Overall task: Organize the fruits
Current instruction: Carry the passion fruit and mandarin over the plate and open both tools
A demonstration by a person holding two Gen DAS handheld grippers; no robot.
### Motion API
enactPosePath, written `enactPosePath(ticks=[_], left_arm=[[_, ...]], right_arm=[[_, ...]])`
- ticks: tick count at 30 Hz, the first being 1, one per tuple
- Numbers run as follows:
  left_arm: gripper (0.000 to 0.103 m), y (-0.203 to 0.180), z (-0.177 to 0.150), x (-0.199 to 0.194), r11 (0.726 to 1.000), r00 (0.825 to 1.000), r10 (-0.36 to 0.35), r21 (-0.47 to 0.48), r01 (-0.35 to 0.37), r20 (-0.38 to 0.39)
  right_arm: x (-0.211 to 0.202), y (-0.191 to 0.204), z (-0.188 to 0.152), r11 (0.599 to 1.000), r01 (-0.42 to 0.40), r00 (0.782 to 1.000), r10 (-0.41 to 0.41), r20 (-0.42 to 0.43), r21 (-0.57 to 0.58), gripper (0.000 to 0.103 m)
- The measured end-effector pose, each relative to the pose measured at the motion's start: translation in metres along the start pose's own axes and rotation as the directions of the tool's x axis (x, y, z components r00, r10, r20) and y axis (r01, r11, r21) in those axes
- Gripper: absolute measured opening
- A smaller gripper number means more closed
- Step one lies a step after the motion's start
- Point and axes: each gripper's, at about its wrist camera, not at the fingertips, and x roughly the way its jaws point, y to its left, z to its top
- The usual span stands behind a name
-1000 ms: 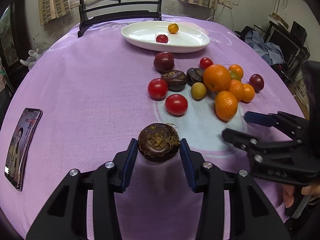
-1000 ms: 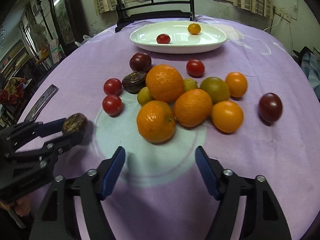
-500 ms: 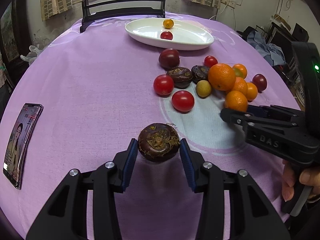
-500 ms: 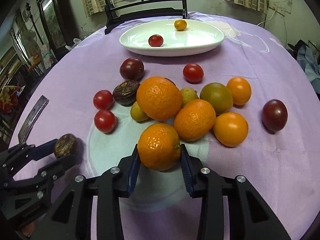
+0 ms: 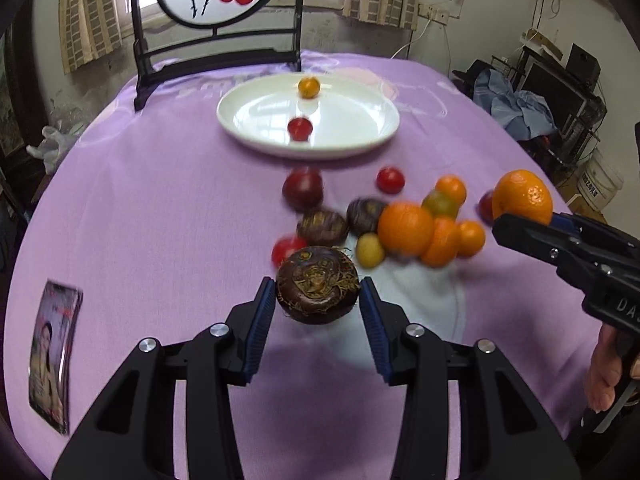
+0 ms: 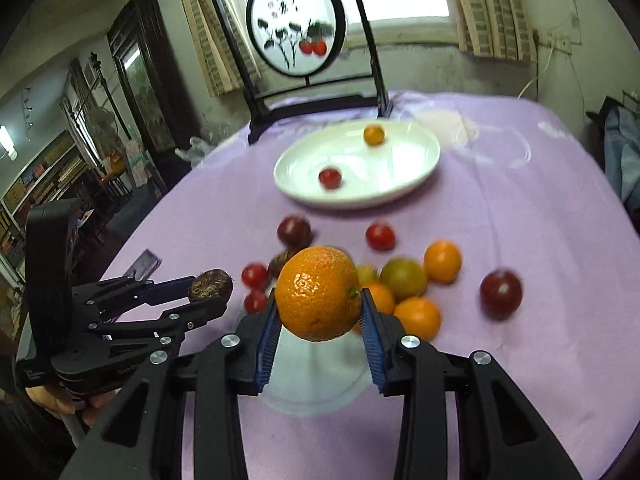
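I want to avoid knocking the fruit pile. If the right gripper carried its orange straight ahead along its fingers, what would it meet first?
Probably the pile itself: the held orange hides the line ahead, and the dark wrinkled fruit sits just beyond it. Depth is unclear, so the right gripper may pass above.

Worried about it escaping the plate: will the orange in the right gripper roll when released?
Probably: the orange looks round, and the white plate seems smooth and shallow. Its firm-looking rind likely tolerates the right gripper.

"DA" on right hand-held gripper (image 5: 520,216); "Gen" on left hand-held gripper (image 6: 210,290).
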Motion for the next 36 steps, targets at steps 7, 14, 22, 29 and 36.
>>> enactPosePath(ticks=[7,14,22,29,36], left_arm=[[0.043,-0.01,0.08,0.013,0.999,0.997,0.046,0.026,-0.048,0.069],[0.043,-0.004,0.152,0.085,0.991,0.991,0.132,0.013,-0.133,0.024],[0.043,0.023,0.197,0.162,0.97,0.974,0.219,-0.092,-0.224,-0.061],[0.044,0.029,0.197,0.209,0.965,0.967,0.214,-0.123,-0.231,-0.141],[0.08,0.026,0.199,0.202,0.971,0.979,0.181,-0.138,-0.193,-0.098]], right_arm=[[0.016,-0.016,0.058,0.999,0.035,0.998,-0.034,0.05,-0.021,0.039],[0.08,-0.025,0.106,0.99,0.115,0.993,-0.115,0.011,-0.079,0.039],[0.15,-0.038,0.118,0.974,0.192,0.974,-0.204,-0.094,-0.119,0.039],[0.183,-0.044,0.114,0.98,0.185,0.966,-0.195,-0.169,-0.071,0.04],[0.182,-0.046,0.119,0.986,0.166,0.974,-0.168,-0.15,-0.025,0.052]])
